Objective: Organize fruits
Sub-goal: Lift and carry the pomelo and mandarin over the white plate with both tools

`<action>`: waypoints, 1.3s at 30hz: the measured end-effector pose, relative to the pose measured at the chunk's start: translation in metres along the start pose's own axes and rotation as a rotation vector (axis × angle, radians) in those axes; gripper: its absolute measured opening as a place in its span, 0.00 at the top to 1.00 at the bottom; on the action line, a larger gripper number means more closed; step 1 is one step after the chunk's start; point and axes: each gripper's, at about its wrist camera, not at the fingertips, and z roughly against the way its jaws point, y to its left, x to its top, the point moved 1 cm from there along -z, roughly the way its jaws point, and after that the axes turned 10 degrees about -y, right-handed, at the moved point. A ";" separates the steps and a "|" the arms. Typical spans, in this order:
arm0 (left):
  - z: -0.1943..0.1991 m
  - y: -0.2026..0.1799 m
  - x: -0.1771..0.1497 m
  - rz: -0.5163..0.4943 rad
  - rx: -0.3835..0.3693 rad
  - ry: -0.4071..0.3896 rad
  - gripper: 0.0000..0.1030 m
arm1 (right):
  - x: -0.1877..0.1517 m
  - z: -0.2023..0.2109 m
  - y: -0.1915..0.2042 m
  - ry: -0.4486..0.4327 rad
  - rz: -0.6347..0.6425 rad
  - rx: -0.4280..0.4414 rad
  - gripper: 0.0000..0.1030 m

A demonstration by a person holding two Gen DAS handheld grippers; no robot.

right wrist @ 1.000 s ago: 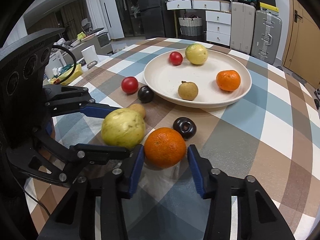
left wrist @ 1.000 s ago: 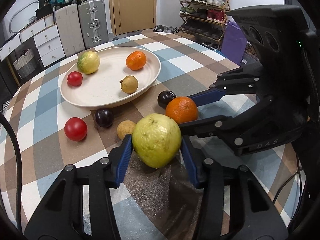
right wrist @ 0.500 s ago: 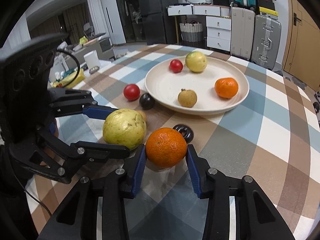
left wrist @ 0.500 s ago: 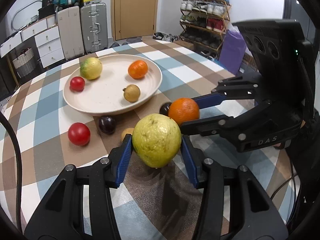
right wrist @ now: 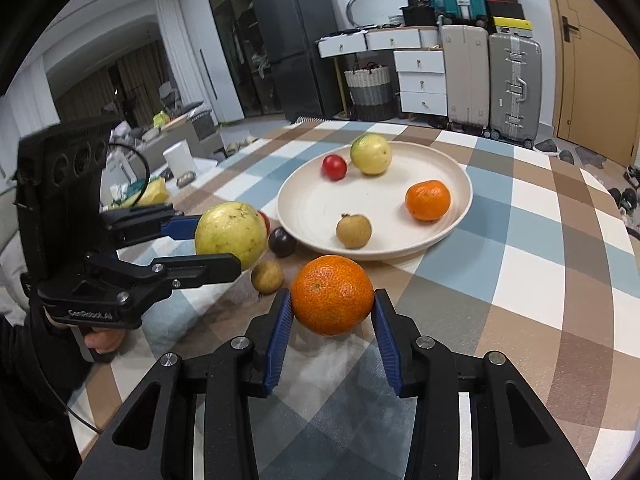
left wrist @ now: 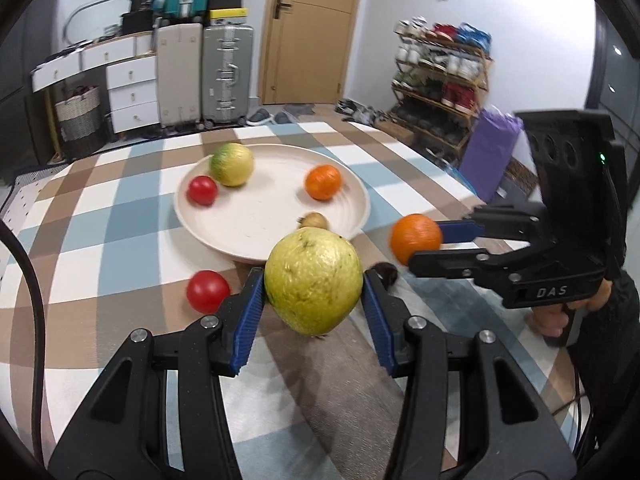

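Gripping a large yellow-green guava, the left claw has both blue pads pressed to the fruit's sides; guava is lifted clear of the checked table, just in front of the plate rim. Right claw is clenched on an orange, pads tight on both flanks, orange also off the table.

Side by side: in the right wrist view the left claw and guava sit left of the orange, near it but apart. In the left wrist view the right claw shows at right with the orange in it.

Cream plate sits past both claws, near table centre. On it:
- second guava, far side
- small red fruit just beside it
- second orange, right side
- small tan round fruit, near rim

Loose on the table, outside the plate:
- dark plum-like fruit just beside the plate's near-left rim
- tan round fruit near it
- red fruit left of the held guava

A hand in a dark sleeve holds the left claw's handle. Left wrist view is motion-blurred.
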 end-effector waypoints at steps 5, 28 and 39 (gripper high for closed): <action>0.003 0.016 0.004 0.049 0.055 -0.029 0.56 | 0.005 0.005 -0.013 -0.045 -0.060 -0.034 0.60; -0.019 0.051 0.038 0.093 0.217 -0.111 0.56 | 0.034 -0.019 -0.024 -0.078 -0.132 -0.157 0.60; -0.048 0.062 0.045 0.099 0.234 -0.098 0.56 | 0.046 -0.039 -0.034 -0.082 -0.163 -0.168 0.60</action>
